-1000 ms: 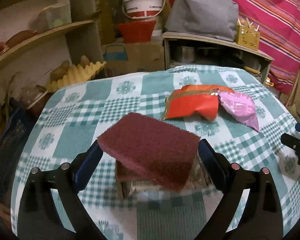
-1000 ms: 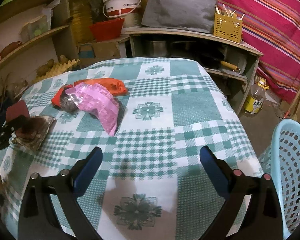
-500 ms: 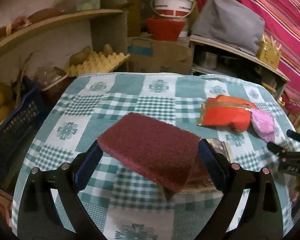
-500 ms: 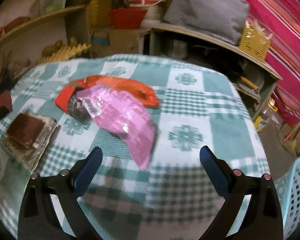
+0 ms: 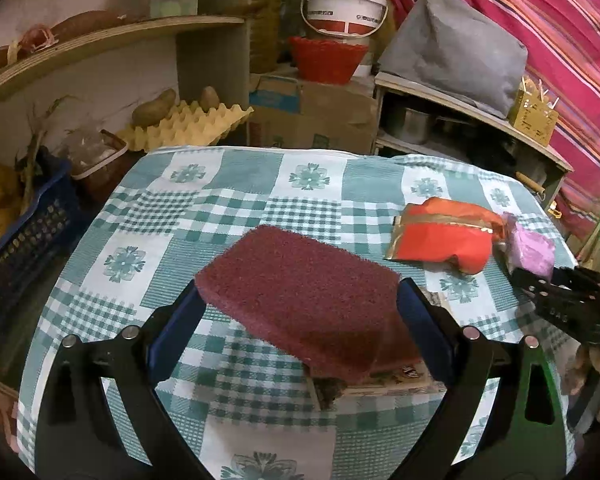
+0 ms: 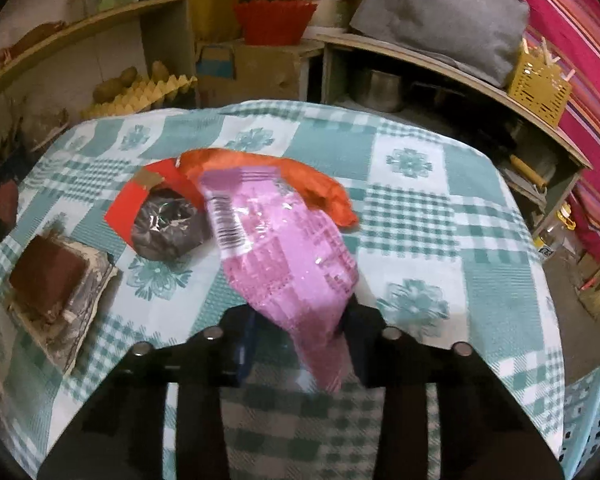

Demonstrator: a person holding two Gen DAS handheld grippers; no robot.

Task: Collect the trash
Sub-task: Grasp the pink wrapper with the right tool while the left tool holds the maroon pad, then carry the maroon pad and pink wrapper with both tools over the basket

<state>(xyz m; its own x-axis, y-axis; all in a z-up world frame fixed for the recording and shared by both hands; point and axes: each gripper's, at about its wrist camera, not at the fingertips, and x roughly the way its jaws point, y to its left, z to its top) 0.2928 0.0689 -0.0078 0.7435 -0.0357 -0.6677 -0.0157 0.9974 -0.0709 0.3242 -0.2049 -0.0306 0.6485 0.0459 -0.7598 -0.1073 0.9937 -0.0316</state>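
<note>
The maroon sponge (image 5: 300, 296) hides most of the wrapper (image 5: 400, 376) beneath it.

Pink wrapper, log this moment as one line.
right tongs: just closed on pink wrapper | left tongs: hold sponge | orange bag: on table

My left gripper (image 5: 298, 312) and right gripper (image 6: 300, 334) share black forked frames, blue finger pads (image 5: 172, 324), and silver round bolts at ten and two o'clock.
</note>
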